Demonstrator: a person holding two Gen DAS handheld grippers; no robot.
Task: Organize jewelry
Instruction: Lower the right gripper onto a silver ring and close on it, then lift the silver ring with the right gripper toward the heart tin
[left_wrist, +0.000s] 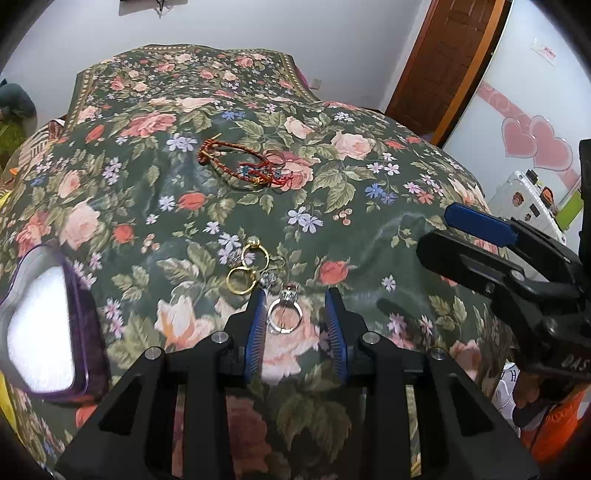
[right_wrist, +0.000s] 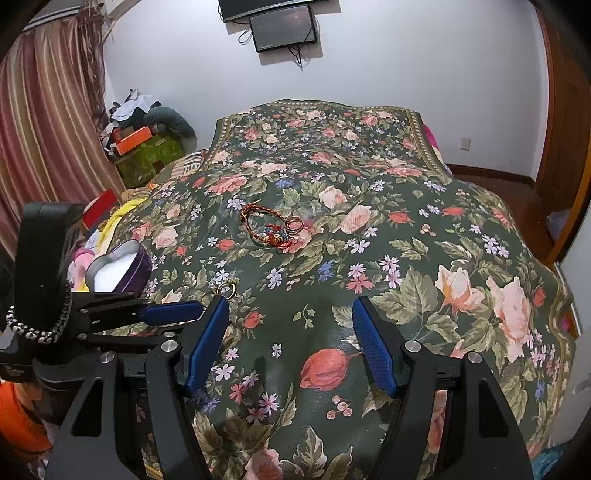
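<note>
I hold the left hand-held gripper (left_wrist: 295, 314) low over the bed (left_wrist: 155, 206), its blue fingers (left_wrist: 256, 321) parted with a silver ring (left_wrist: 285, 314) lying flat on the floral bedspread between them, close to the left finger and not yet clamped. Just beyond the left fingertip lie two gold rings (left_wrist: 248, 267), touching or overlapping each other, with a small silver piece (left_wrist: 269, 278) beside them that I cannot identify. Farther up the bedspread, well apart from the fingers, sits a red braided bracelet (left_wrist: 240, 162) with a ring-shaped piece (left_wrist: 277, 159) at its right end. A heart-shaped purple box (left_wrist: 83, 325), open with a white lining, rests at the left edge of this view. The right hand-held gripper (right_wrist: 290, 336) hovers beside its partner, jaws spread wide and holding nothing, only bare floral fabric between them. From its camera I see the left unit's blue finger (right_wrist: 171, 312) at lower left, a gold ring (right_wrist: 226, 288) just beyond it, the purple box (right_wrist: 138, 266) near the bed's left edge, and the bracelet (right_wrist: 266, 227) farther away at centre.
</note>
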